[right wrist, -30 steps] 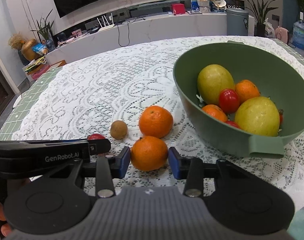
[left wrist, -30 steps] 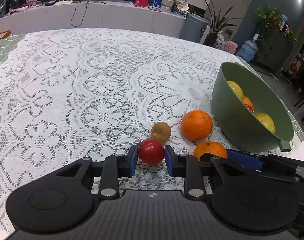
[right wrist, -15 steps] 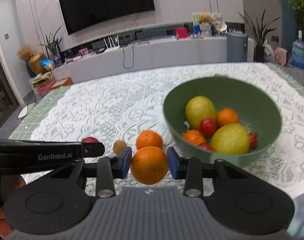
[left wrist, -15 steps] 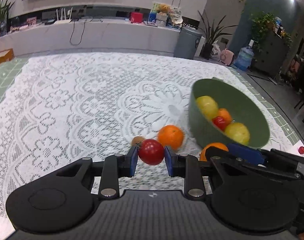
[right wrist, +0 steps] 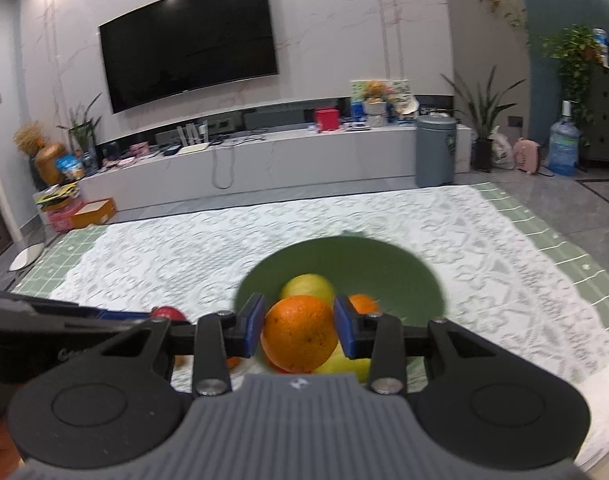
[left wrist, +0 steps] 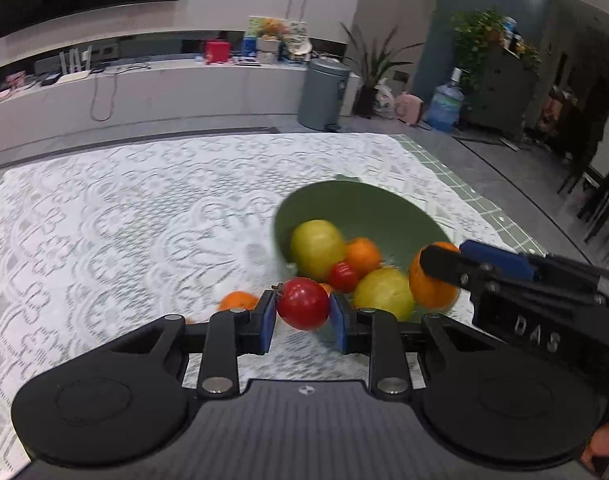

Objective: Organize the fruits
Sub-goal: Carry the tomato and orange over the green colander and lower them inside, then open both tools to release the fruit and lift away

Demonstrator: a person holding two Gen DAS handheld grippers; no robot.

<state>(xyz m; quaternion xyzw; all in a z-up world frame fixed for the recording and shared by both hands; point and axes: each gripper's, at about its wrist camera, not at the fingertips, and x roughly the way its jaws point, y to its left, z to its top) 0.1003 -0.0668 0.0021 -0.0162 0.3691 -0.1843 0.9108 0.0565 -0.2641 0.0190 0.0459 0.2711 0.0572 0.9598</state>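
My left gripper [left wrist: 302, 311] is shut on a red tomato [left wrist: 303, 304], held in the air near the left rim of the green bowl [left wrist: 368, 204]. My right gripper [right wrist: 299, 330] is shut on an orange [right wrist: 298, 334], held above the near side of the green bowl [right wrist: 368, 264]. The right gripper with its orange [left wrist: 430, 288] also shows at the right of the left wrist view. The bowl holds yellow-green fruits [left wrist: 316, 248], an orange [left wrist: 362, 256] and a small tomato [left wrist: 343, 277]. One orange [left wrist: 238, 302] lies on the lace tablecloth.
The white lace tablecloth [left wrist: 124, 220] covers a table with a green checked border [right wrist: 564, 248]. Beyond the table are a long white cabinet [right wrist: 264, 160], a grey bin [right wrist: 435, 150] and a wall television [right wrist: 188, 52].
Both grippers have lifted their fruit off the tablecloth and moved up and toward the bowl. The right gripper's orange now hangs over the bowl.
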